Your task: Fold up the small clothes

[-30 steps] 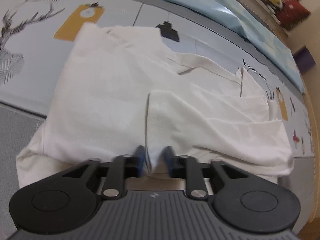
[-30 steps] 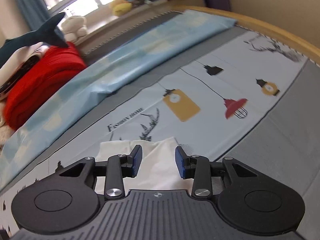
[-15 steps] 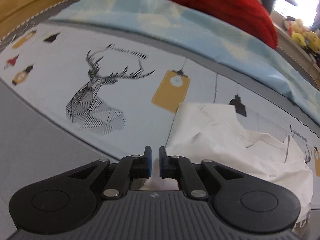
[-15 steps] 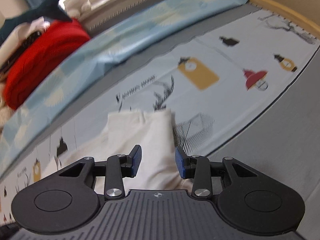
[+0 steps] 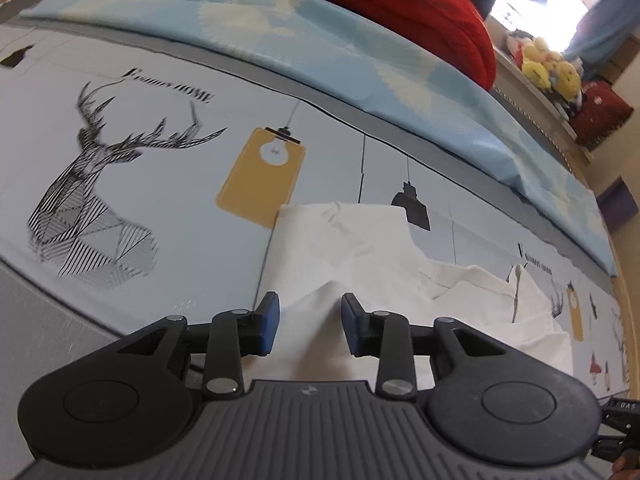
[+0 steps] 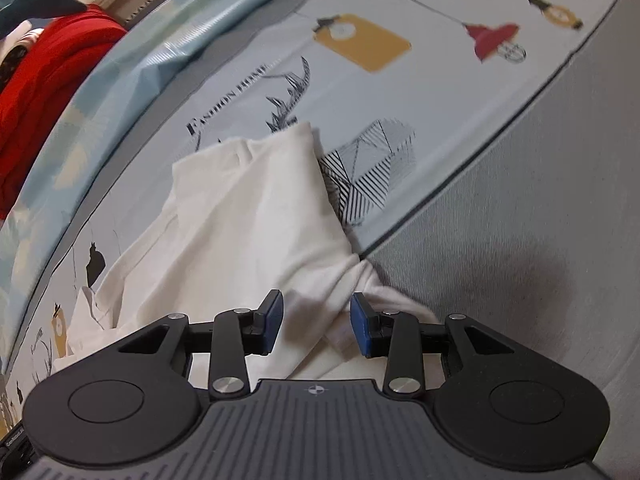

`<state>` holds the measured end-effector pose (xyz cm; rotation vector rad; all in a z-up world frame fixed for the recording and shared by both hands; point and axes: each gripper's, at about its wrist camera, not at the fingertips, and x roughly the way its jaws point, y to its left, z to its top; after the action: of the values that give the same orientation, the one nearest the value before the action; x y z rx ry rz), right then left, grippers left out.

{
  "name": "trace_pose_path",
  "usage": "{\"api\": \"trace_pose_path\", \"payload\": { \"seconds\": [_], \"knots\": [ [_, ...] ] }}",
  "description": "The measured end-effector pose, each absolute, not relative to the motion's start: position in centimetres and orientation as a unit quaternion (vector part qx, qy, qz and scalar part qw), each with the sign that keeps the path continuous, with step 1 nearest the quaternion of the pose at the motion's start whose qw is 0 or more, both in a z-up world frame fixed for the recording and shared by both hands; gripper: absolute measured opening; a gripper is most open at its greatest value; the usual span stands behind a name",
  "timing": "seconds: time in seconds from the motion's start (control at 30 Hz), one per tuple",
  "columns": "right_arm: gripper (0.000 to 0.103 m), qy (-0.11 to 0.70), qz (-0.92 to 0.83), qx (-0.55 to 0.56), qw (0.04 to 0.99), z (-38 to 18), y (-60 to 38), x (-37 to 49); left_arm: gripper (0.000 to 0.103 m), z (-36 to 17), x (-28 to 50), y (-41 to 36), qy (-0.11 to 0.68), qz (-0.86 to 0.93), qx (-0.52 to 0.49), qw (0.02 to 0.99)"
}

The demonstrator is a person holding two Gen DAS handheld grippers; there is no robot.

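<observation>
Left tongs (image 5: pixel 307 322): spread wide, gripping nothing, poised over a raised ridge of the white garment (image 5: pixel 360 256).
Right tongs (image 6: pixel 316 322): spread apart too, straddling a bunched fold of the white garment (image 6: pixel 248 216), not pinching it.
White garment: lying crumpled on the bed sheet (image 5: pixel 160 184), partly over the grey border on the near right.
Bed sheet: printed with a deer head (image 5: pixel 92 196) on the left and a yellow lamp tag (image 5: pixel 260 176).
Far side: blue quilt (image 5: pixel 320 48), red blanket (image 5: pixel 400 4) behind.

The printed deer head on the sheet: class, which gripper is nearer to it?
Left. The left gripper sits just right of the deer head, over the white garment. The right gripper view shows no deer head.
</observation>
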<state>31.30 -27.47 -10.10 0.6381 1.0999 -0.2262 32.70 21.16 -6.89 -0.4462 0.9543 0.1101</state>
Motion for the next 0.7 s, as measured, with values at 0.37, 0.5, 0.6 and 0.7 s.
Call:
{"api": "trace_pose_path", "payload": {
  "seconds": [0.37,0.5,0.6,0.7],
  "knots": [
    [0.001,0.514,-0.155,0.32,0.78,-11.6,-28.8,30.9,0.005,-7.4,34.0,20.2,0.454,0.037,-0.184,0.871],
    [0.0,0.494,-0.192,0.296,0.795,-10.5,-29.0,30.6,0.009,-3.8,32.9,21.5,0.379,0.067,-0.206,0.9],
    [0.0,0.485,-0.192,0.297,0.8,-10.1,-29.4,30.6,0.035,-4.9,33.3,22.4,0.416,0.14,-0.184,0.879],
    [0.003,0.466,-0.188,0.291,0.814,-9.3,-29.3,30.3,0.035,-5.5,33.2,23.2,0.426,0.136,-0.209,0.87]
  ]
}}
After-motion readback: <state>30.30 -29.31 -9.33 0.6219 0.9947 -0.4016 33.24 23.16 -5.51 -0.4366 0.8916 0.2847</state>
